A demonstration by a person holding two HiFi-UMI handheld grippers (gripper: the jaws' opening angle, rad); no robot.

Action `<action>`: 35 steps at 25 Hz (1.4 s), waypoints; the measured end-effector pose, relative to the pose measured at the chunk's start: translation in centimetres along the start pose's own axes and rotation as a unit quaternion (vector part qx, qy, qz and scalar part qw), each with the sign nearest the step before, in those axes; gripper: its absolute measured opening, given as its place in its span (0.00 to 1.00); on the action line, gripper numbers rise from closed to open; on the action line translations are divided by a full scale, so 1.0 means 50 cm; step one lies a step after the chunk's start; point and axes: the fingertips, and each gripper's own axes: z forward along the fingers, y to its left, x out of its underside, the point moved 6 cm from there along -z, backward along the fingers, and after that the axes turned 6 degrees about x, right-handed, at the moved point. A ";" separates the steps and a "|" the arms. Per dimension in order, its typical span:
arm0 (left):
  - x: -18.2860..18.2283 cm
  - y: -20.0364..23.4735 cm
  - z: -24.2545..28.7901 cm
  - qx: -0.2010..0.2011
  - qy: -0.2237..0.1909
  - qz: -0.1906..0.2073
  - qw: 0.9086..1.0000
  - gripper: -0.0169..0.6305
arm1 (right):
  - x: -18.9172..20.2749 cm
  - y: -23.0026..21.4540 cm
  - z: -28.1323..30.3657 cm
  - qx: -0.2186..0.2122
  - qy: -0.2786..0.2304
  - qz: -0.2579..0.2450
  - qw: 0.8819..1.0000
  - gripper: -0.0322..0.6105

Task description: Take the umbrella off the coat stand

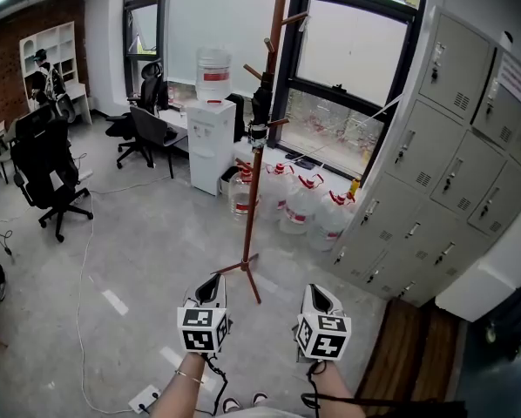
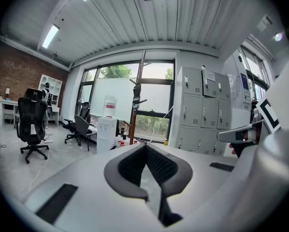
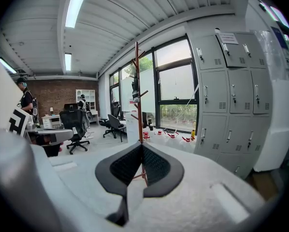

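Note:
The coat stand [image 1: 262, 129] is a tall red-brown pole with short pegs, standing on the grey floor in front of the window. A dark folded umbrella [image 1: 260, 104] hangs against the pole at mid height. Both grippers are held low, well short of the stand's foot. My left gripper [image 1: 213, 279] is shut and empty, pointing toward the base. My right gripper [image 1: 314, 290] beside it is also shut with nothing in it. The left gripper view has the stand [image 2: 136, 105] far off beyond the shut left gripper [image 2: 145, 146]. In the right gripper view the stand [image 3: 137, 100] and umbrella [image 3: 134, 86] rise above the shut right gripper [image 3: 141, 146].
A white water dispenser [image 1: 210, 138] stands left of the coat stand, with several water jugs [image 1: 304, 203] on the floor behind it. Grey lockers [image 1: 452, 155] line the right wall. Black office chairs [image 1: 47, 168] and a desk stand at the left. A power strip [image 1: 143, 399] lies near my feet.

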 end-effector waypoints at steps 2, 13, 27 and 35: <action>0.000 0.003 -0.003 0.002 0.002 0.005 1.000 0.03 | 0.006 0.002 -0.004 0.004 0.002 0.002 1.000 0.06; -0.007 0.018 0.055 -0.004 0.005 0.010 1.000 0.03 | 0.003 -0.026 0.052 0.010 0.008 0.009 1.000 0.06; -0.079 0.053 0.238 -0.032 -0.001 0.019 0.999 0.03 | -0.099 -0.069 0.254 -0.021 -0.009 0.000 1.000 0.06; -0.123 0.066 0.331 -0.050 -0.011 0.017 0.999 0.03 | -0.164 -0.099 0.357 -0.042 -0.017 -0.012 0.999 0.06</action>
